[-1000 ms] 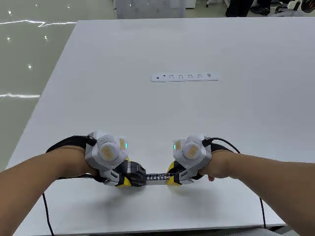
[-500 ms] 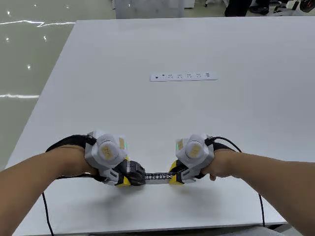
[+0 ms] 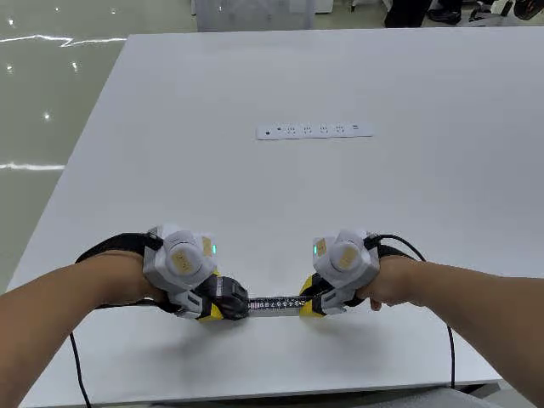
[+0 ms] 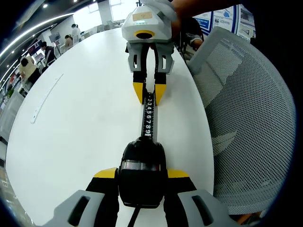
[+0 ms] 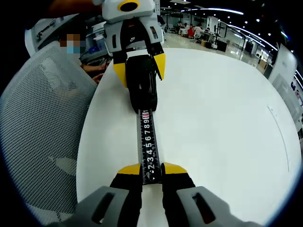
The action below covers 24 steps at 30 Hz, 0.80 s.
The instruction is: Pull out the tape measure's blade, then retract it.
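At the near edge of the table (image 3: 255, 204), the left gripper (image 3: 217, 308) clamps its yellow-tipped jaws on the black tape measure (image 3: 231, 298), one jaw on each side of the case. A short run of blade (image 3: 277, 303), its numbers reading up to 9, stretches along the white top to the right gripper (image 3: 310, 304), whose jaws are pinched together on the blade's tip. Both forearms reach in from the sides, wrists turned inward, and the grippers face each other, near but apart. Farther up the table lies a white power strip (image 3: 314, 130); beyond it is glossy floor (image 3: 51, 85).
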Motion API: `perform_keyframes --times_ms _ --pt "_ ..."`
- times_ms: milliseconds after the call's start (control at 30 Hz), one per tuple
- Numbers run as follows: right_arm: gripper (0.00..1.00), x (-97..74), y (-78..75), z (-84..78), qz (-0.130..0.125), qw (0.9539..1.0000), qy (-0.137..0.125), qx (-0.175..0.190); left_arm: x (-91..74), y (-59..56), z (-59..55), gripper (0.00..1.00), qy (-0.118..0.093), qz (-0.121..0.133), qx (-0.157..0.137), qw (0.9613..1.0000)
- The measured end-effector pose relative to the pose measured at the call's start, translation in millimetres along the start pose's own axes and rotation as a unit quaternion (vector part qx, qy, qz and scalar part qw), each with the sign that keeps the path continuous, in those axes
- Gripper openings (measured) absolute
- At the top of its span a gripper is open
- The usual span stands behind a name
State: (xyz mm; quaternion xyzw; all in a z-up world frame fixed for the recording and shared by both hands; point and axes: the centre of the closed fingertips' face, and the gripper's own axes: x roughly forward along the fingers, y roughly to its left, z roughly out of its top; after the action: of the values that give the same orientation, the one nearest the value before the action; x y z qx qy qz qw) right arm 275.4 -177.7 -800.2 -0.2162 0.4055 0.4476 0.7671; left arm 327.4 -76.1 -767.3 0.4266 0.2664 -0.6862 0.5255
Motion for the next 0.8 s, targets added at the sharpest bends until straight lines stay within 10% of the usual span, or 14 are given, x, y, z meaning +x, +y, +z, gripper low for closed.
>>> perform_keyframes --times_ms 800 --pt "0.13 -9.6 -1.6 -13.1 -0.004 1.0 -0.002 0.002 -0.7 0.4 -0.8 0.33 0.003 0.002 -0.001 1.0"
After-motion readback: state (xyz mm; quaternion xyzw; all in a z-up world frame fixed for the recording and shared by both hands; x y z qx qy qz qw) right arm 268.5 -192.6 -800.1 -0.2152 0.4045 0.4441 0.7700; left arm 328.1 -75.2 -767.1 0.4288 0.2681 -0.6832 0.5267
